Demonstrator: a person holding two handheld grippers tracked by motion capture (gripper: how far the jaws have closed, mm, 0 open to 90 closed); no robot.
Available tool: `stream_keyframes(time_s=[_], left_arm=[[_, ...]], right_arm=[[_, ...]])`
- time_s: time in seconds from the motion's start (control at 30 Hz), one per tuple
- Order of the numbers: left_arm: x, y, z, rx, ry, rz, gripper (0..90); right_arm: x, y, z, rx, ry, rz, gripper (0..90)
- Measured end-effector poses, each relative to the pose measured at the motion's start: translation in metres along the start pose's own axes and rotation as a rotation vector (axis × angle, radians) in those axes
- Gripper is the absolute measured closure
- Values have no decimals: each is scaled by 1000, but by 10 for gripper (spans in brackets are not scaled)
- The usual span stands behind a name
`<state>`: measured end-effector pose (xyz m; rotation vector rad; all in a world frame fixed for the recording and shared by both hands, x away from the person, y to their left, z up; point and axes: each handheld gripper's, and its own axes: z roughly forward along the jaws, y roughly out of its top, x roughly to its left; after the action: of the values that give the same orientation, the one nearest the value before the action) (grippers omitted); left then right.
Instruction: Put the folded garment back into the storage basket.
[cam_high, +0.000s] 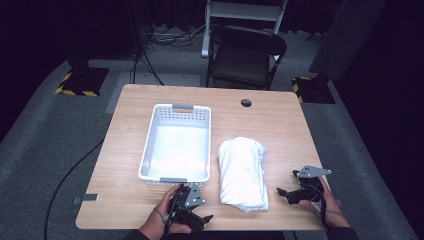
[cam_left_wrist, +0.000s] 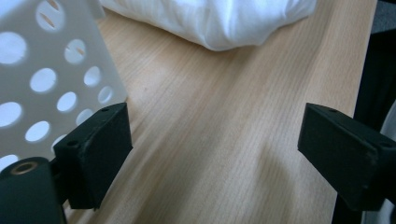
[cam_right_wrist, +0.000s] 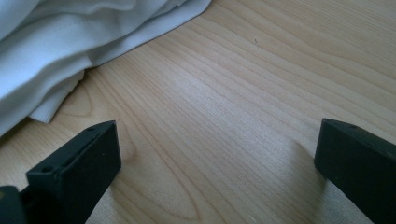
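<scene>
A folded white cloth lies on the wooden table, right of a white perforated basket that holds nothing. My left gripper sits near the table's front edge, just below the basket's near right corner, and points toward the cloth's near end. In the left gripper view the gripper is open over bare wood, with the basket wall at left and the cloth ahead. My right gripper rests right of the cloth, facing it. It is open over bare wood, with the cloth's edge ahead on the left.
A round cable hole sits near the table's far edge. A black folding chair stands behind the table. Cables run across the grey floor at left. The table's front edge lies close to both hands.
</scene>
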<state>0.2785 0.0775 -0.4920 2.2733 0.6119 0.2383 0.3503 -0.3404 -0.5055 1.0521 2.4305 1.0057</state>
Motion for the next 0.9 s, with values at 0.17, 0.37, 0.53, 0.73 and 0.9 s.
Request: stream_keyframes(time_s=[0.17,0.37,0.53,0.73,0.9], left_arm=[[-3,3,3,15,-13,24,99],[-8,8,5,12,-13,53,112],[-10,14,6,3,-15,70,126],[-11,17,8,0,-8,83,140],[-14,21,11,-6,-2,90,159]], right_arm=[[0,0,0,1,2,-1,6],[0,0,0,1,2,-2,6],[0,0,0,1,2,-2,6],[0,0,0,1,2,-1,6],[0,0,0,1,2,-1,6]])
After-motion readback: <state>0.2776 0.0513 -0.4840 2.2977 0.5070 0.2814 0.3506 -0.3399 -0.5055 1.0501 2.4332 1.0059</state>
